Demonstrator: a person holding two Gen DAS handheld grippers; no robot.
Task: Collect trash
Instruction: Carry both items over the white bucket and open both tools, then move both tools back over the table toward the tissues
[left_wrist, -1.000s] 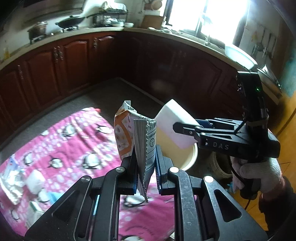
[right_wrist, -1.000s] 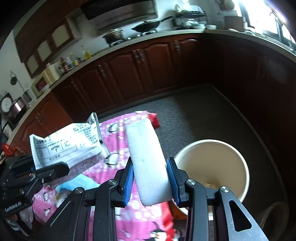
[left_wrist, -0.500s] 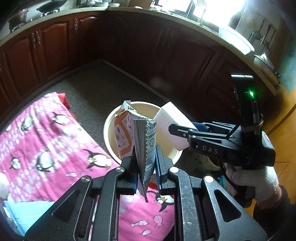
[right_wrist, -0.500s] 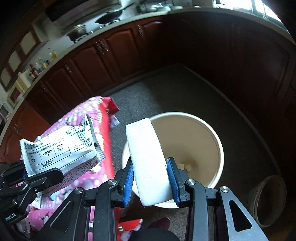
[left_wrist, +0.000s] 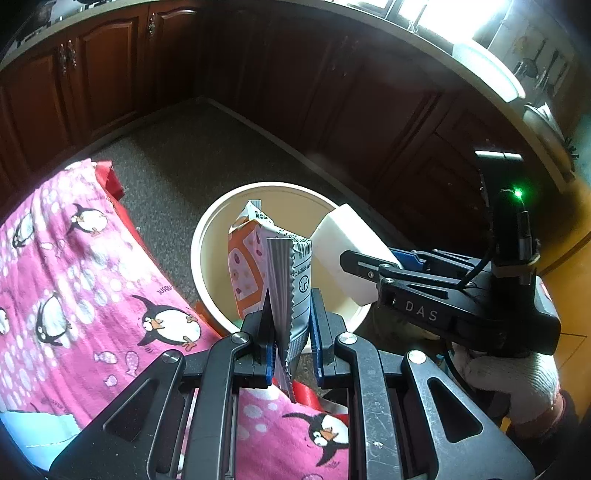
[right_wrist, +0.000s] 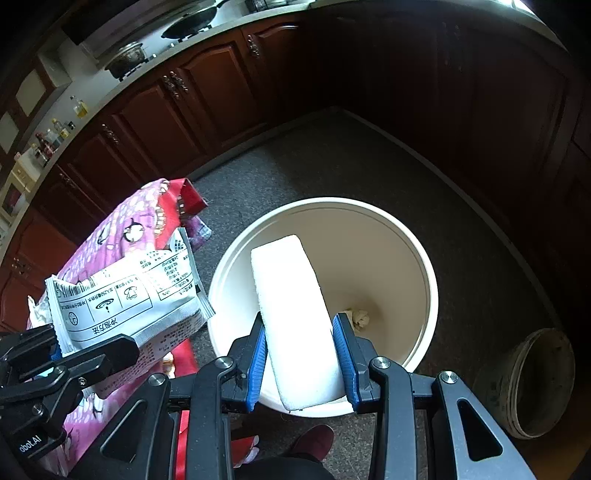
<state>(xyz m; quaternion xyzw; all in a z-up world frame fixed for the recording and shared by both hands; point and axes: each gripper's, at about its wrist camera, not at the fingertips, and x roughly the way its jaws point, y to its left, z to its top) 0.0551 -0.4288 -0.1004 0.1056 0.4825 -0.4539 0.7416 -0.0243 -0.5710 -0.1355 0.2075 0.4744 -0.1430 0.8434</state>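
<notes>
Around you runs the dark wood cabinetry, with a grey speckled floor below it. At your left lies the pink penguin-print cloth, on which you can read one small word that looks like "JUSQU". Just beside its edge stands the cream bucket, open-topped, with a small crumpled scrap at the bottom. A darker, dirty pail sits off to its right.

Your right gripper is clamped on the white foam block, which hangs over the bucket's mouth. The body of that gripper carries the letters "DAS" in the left wrist view, and a gloved hand holds it.

Your left gripper is pinched tight on the snack wrapper, orange-fronted with a silver-white back printed in small Chinese text, icons and a barcode; it sits above the bucket's near rim. The left gripper's side reads "obot.AI".
</notes>
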